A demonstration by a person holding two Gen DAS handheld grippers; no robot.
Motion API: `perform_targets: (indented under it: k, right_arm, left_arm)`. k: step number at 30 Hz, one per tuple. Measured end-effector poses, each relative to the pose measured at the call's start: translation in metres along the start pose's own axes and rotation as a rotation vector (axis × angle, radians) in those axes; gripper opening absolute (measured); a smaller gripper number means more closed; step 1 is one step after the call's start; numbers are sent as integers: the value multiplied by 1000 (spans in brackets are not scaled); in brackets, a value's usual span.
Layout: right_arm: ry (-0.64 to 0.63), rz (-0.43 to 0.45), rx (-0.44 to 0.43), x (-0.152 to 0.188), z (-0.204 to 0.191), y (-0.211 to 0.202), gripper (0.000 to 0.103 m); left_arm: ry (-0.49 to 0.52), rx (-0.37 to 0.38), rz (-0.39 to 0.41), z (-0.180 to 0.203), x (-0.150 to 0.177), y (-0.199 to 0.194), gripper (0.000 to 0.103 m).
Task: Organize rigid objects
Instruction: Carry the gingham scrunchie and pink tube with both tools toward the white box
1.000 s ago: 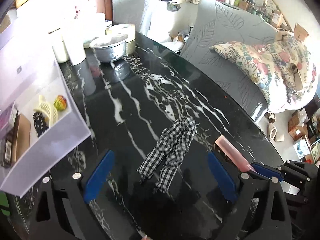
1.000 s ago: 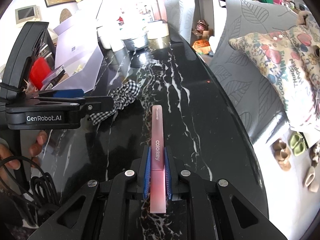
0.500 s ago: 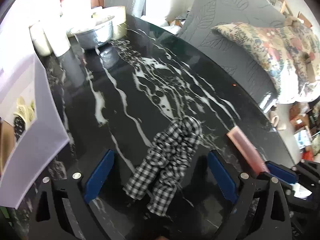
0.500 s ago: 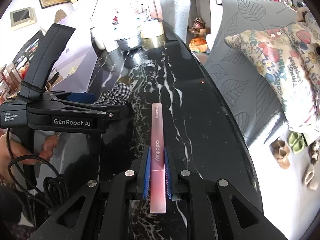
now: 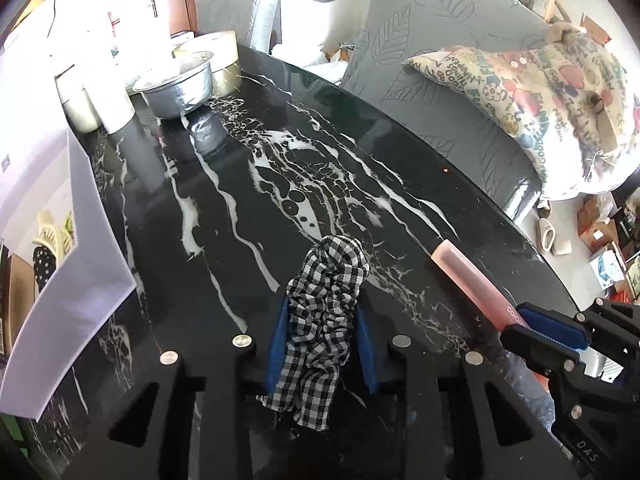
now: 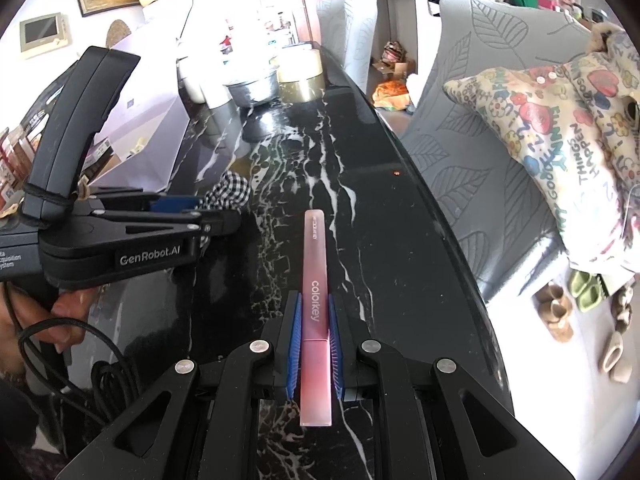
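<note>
left claw [image 5: 322, 344]: pinched shut on the checked scrunchie [image 5: 324, 300], blue pads [image 5: 277, 344] pressing its gathered middle, low over the table
right claw [image 6: 314, 344]: clamped on the pink tube [image 6: 316, 292], gripping it near the rear end; most of its length sticks out forward above the table
table [image 5: 248, 200]: glossy black marble with white veins, hard and reflective, probably slick under smooth plastic
scrunchie handling: soft, light, crushable cloth; it should squash rather than slip, and the loose tail hanging below the pads may drag or snag. best taken at the bunched middle, as now
tube handling: stiff, light, smooth-sided, flat and slender; likely to pivot if held far from its middle, so a hold nearer the centre would steady it
white box [image 5: 76, 240]: open, matte card walls, at the table's left edge; small items lie inside, including a pale comb-like piece, others hard to make out
metal bowl [image 5: 180, 82]: dull silver, round, far end of the table, beside white cups
</note>
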State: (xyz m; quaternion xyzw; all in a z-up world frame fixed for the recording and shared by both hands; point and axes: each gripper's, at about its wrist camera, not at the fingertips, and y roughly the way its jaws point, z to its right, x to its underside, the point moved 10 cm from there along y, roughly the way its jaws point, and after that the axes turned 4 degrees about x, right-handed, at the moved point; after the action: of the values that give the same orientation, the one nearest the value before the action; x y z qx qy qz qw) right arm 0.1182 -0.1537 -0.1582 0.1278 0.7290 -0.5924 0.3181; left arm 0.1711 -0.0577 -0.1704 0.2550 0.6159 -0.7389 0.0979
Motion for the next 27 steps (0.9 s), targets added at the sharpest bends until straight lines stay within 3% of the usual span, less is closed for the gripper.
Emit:
perform_targets:
  k: [12, 27]
  right_arm:
    - [-7, 27, -10, -5, -11, -10, 13]
    - [-94, 38, -63, -7, -59, -8, 13]
  left_arm:
    - [-35, 15, 40, -5, 14, -33, 31]
    - [-102, -6, 115, -34, 32, -78, 31]
